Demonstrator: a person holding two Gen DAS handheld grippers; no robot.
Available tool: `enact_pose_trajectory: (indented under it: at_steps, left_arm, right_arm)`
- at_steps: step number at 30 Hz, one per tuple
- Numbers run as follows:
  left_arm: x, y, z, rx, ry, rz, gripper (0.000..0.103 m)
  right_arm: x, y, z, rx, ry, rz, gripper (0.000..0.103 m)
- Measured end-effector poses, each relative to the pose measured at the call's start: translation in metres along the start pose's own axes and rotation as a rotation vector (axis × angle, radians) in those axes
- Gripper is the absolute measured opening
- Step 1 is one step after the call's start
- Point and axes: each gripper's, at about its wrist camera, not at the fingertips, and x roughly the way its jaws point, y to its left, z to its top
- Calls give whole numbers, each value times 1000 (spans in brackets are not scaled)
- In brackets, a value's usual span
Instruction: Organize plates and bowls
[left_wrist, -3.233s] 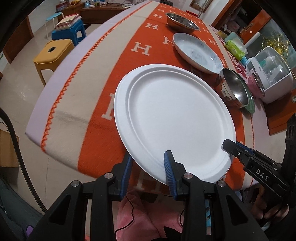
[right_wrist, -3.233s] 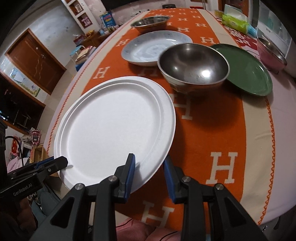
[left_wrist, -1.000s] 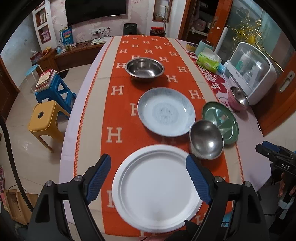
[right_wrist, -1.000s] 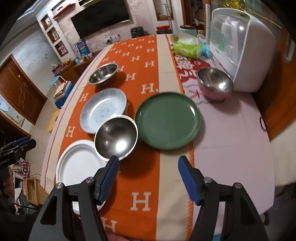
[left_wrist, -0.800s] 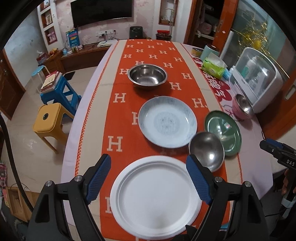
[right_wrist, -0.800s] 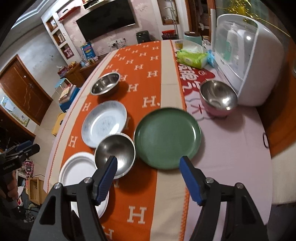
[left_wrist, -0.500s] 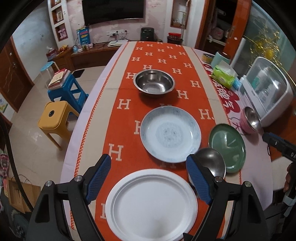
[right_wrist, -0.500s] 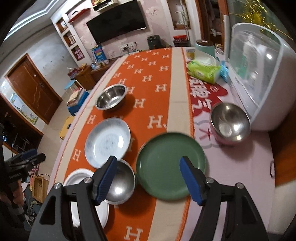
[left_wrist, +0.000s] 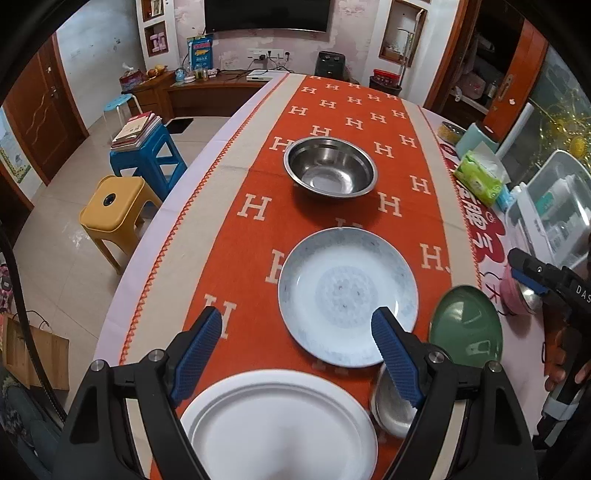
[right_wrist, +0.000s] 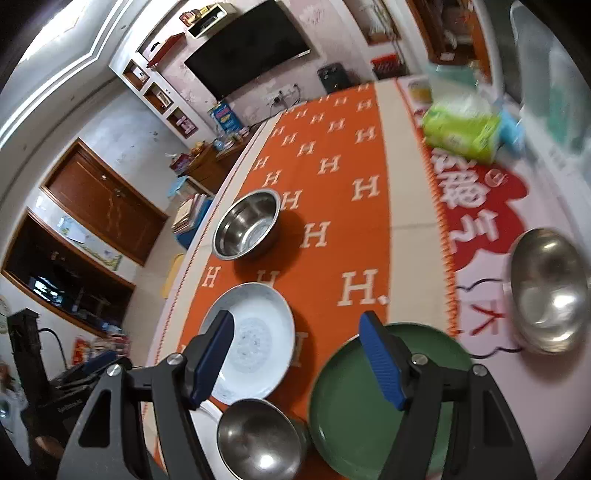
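The white plate (left_wrist: 279, 424) lies flat at the near end of the surface (left_wrist: 177, 236), with the pale blue patterned plate (left_wrist: 347, 295) just beyond it and a large steel bowl (left_wrist: 330, 171) farther along the orange runner (left_wrist: 332, 110). A small steel bowl (right_wrist: 258, 439) sits just beside the green plate (right_wrist: 373, 402); a pink-sided steel bowl (right_wrist: 546, 288) stands apart to the right. Nothing is stacked: judged from this layout, sorting has barely begun, and all plates and bowls remain to be grouped.

Left gripper (left_wrist: 295, 354): jaws spread wide, holding nothing, above the white plate. Right gripper (right_wrist: 299, 362): jaws likewise released and empty, above the green plate.

Legible markings: repeated "H" on the runner; "DAS" on the right gripper body in the left wrist view.
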Motion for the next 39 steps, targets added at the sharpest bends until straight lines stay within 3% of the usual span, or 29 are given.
enact_pose_trajectory:
  at_steps: [7,13,20,22,30,36,39]
  left_arm:
    - [44,1,4,-71,26,-13,82]
    - [83,13,-2,-163,95,-21,82]
    - [116,18,-11,-199,167,0,82]
    - [124,18,-12,-210,184,-9,82]
    - [146,17,-8,-237,243,-53,79]
    - [157,13,-5,-236,257,-77,67]
    - [158,13,-6,-233,272,-91,56]
  right_arm:
    - [48,-8,3,12,76,55,71]
    - [85,-7,-2,-1,141,79,71]
    - [122,-7,-9,10,230,100,70]
    - [131,-9,-12,21,254,111,67]
    - [148,-11,-15,47,306,159,41]
    - [153,-11,-16,60,322,193,25]
    - [157,-10,-16,51,329,188,19]
